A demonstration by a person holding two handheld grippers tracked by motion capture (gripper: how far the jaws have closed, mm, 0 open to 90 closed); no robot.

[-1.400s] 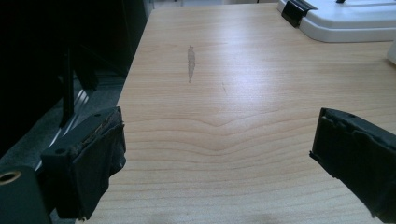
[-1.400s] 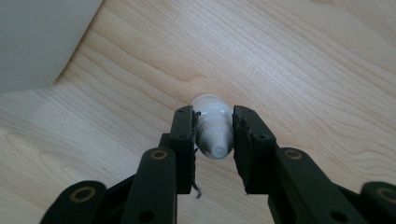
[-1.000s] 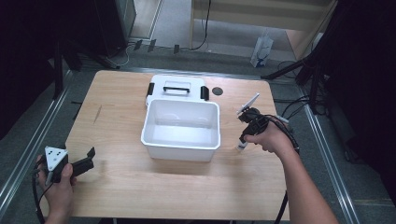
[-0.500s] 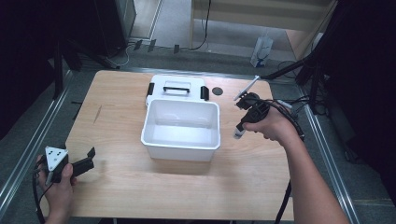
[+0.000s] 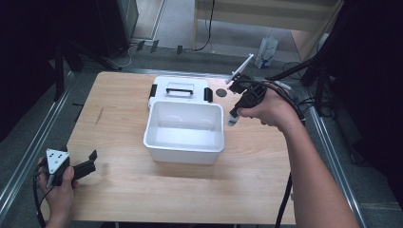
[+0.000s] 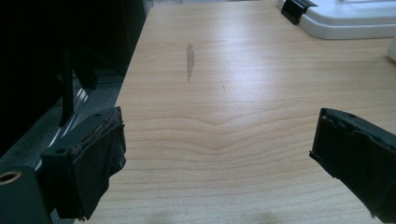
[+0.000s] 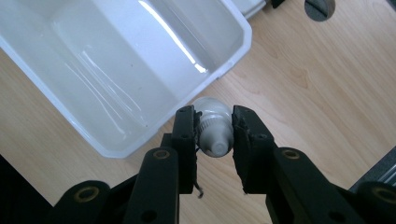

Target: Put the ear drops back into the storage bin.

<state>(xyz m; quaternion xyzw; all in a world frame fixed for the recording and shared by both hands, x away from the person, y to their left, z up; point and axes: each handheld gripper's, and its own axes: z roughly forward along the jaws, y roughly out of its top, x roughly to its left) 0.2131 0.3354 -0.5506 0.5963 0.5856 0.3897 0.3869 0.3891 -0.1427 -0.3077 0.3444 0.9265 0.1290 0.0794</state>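
Bulb poised beside the bin

The right gripper (image 7: pixel 213 133) clamps a small white light bulb (image 7: pixel 214 126) just off the white plastic bin (image 5: pixel 184 149) at its 3 o'clock rim, probably to drop it in; the left gripper (image 6: pixel 219 158), jaws apart and empty, waits at the table's (image 5: pixel 266 190) 7 o'clock corner.

Black fingers (image 7: pixel 187 140), grey three-cornered plate (image 5: pixel 56 159)
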